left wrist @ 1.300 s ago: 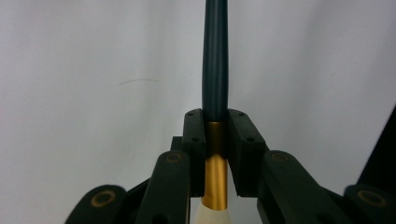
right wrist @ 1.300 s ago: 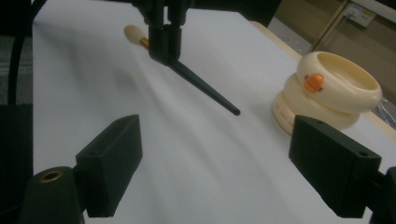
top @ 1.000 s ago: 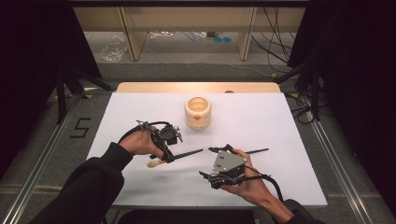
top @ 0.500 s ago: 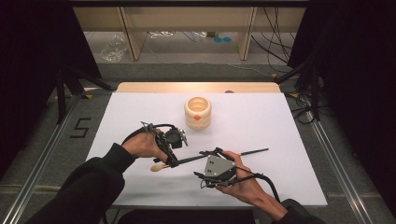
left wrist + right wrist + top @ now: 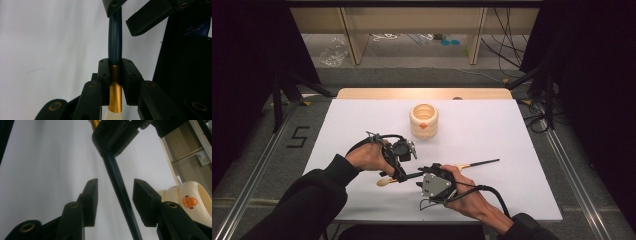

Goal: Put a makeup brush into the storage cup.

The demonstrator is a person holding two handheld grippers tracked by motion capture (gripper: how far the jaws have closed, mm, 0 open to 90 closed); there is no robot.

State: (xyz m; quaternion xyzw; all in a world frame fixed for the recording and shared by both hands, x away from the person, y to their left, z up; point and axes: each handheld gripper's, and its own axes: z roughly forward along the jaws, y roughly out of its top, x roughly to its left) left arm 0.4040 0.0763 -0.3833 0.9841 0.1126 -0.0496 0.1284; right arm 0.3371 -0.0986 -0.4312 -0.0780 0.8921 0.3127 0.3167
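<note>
Fingers (image 5: 106, 75) of left gripper (image 5: 115, 75) clamp one brush (image 5: 115, 45); one cup (image 5: 424, 120) nearby.

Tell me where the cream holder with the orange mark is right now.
In the high view the cream holder stands upright on the white table, centre-back, beyond both hands and apart from the brush.

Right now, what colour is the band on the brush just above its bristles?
Gold, on the brush; the left gripper view shows it best.
</note>
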